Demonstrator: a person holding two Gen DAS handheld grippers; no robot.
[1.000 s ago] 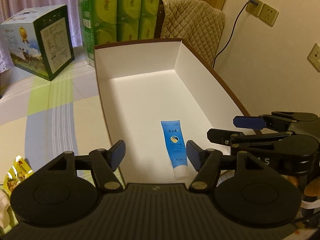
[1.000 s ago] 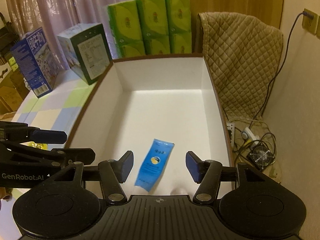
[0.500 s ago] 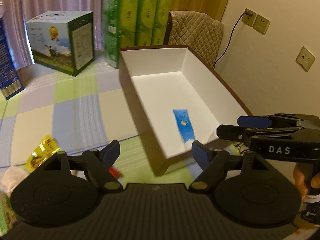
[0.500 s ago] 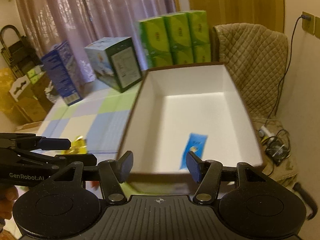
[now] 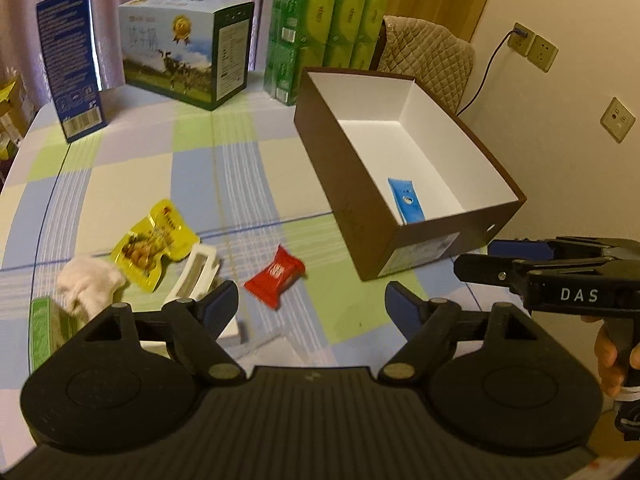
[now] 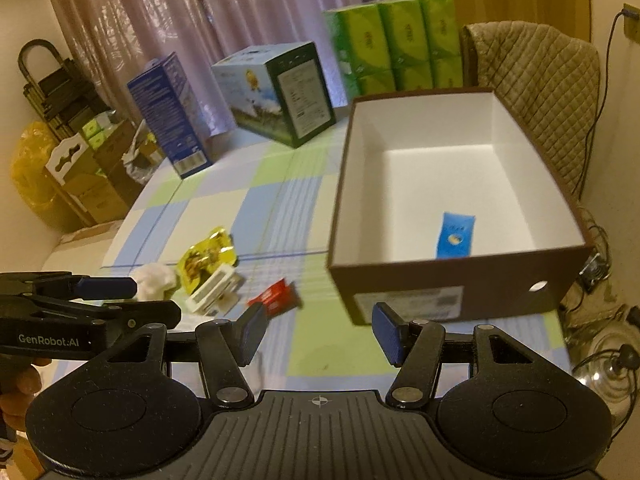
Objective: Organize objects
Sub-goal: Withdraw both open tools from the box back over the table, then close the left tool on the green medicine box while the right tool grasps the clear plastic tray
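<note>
On the desk (image 5: pixel 168 168), the brown box (image 5: pixel 360 216) held a blue tube (image 5: pixel 406 200); a red packet (image 5: pixel 276 274) lay outside beside it. Left hand-held gripper (image 5: pixel 310 310) and right hand-held gripper (image 6: pixel 318 332) were both released, grasping nothing.

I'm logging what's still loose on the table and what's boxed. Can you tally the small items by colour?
Blue plastic tube, in the brown cardboard box: 1
Yellow foil snack pouch: 1
Red snack wrapper: 1
White crumpled cloth: 1
White windowed carton: 1
Total: 5
</note>
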